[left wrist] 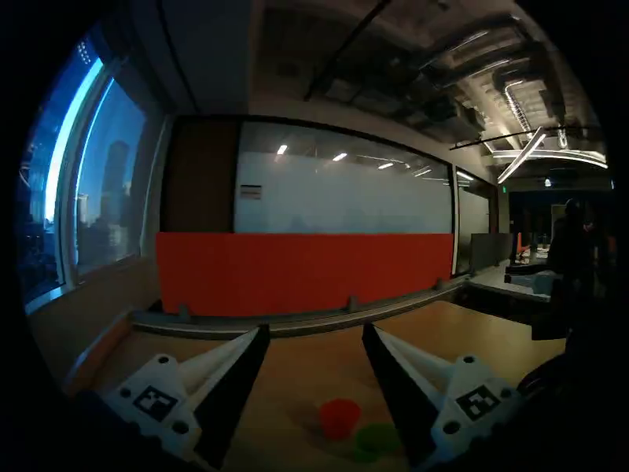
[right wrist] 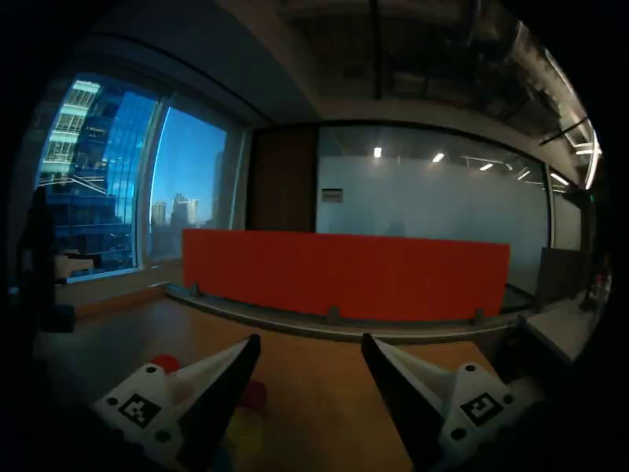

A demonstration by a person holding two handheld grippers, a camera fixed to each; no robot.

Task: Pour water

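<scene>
— Where does the red cup [left wrist: 340,415] lie from your jaws?
— Ahead of and below my left gripper [left wrist: 314,329], between its spread, empty jaws; it seems upright on the surface [left wrist: 314,370]; a green cup [left wrist: 377,439] sits just beside the red cup, on the nearer side.
— And your right gripper [right wrist: 310,338]?
— Jaws spread too, nothing held; a red shape [right wrist: 253,396] lies outside them, half hidden past one finger; whether it's the red cup I cannot tell; I judge the left better lined up, needing to go down and forward.

Smooth wood-look table [left wrist: 314,370], matt orange divider [left wrist: 299,271], plastic-looking red cup [left wrist: 340,417]
</scene>
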